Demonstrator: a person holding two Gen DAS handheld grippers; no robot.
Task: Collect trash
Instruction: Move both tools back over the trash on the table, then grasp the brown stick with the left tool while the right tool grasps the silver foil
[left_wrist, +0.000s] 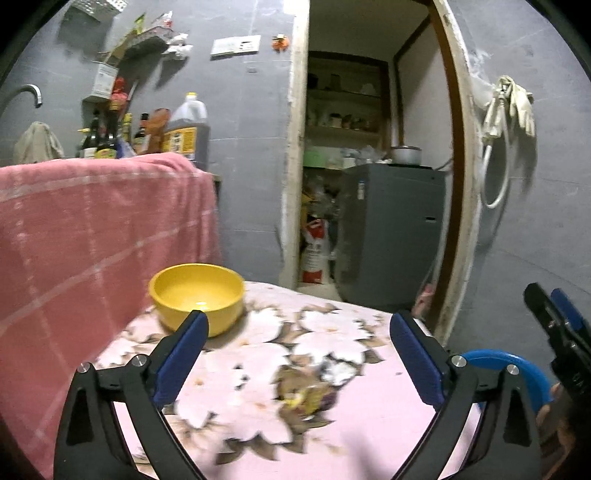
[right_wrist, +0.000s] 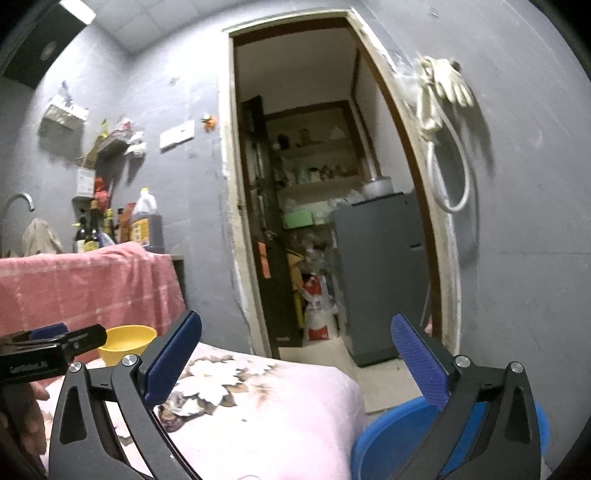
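Note:
My left gripper (left_wrist: 297, 332) is open and empty above a table covered with a pink flowered cloth (left_wrist: 332, 424). A yellow bowl (left_wrist: 197, 295) stands on the cloth just beyond the left fingertip. A small yellowish scrap (left_wrist: 295, 400) lies on the cloth between the fingers, blurred. My right gripper (right_wrist: 295, 339) is open and empty, held higher, over the table's right edge (right_wrist: 295, 424). The bowl also shows in the right wrist view (right_wrist: 127, 341). A blue round bin rim (right_wrist: 388, 435) sits below the right gripper, to the right of the table.
A pink towel (left_wrist: 92, 240) drapes over a counter at left, with bottles (left_wrist: 110, 136) and a faucet (left_wrist: 26, 94) behind. A doorway ahead opens onto a storeroom with a grey fridge (left_wrist: 391, 232). Gloves and a hose (right_wrist: 443, 110) hang on the grey wall at right.

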